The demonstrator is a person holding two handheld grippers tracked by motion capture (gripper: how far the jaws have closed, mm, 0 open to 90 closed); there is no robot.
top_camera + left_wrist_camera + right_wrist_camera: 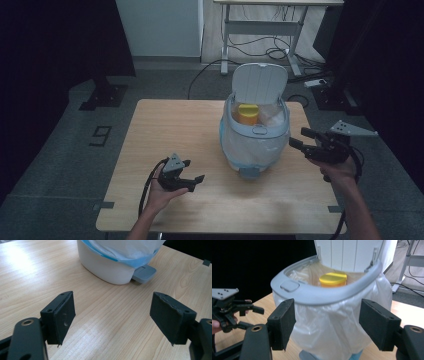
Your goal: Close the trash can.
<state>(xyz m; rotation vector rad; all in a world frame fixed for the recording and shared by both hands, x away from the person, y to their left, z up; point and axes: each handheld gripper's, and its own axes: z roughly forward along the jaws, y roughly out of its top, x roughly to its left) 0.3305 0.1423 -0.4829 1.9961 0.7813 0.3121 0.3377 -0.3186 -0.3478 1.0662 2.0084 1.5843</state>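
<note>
Both my tools, left and right, gape empty; the bin looks light, its liner slippery, so grip the stiff rim.

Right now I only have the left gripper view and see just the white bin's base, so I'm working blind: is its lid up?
Observer: Yes, the white ribbed lid of the small white pedal bin stands open.
Operator: Anything inside?
Observer: A yellow-capped container stands upright in the translucent plastic liner.
Operator: Where's the other gripper?
Observer: The right gripper is beside the bin's right side, open, holding nothing.
</note>
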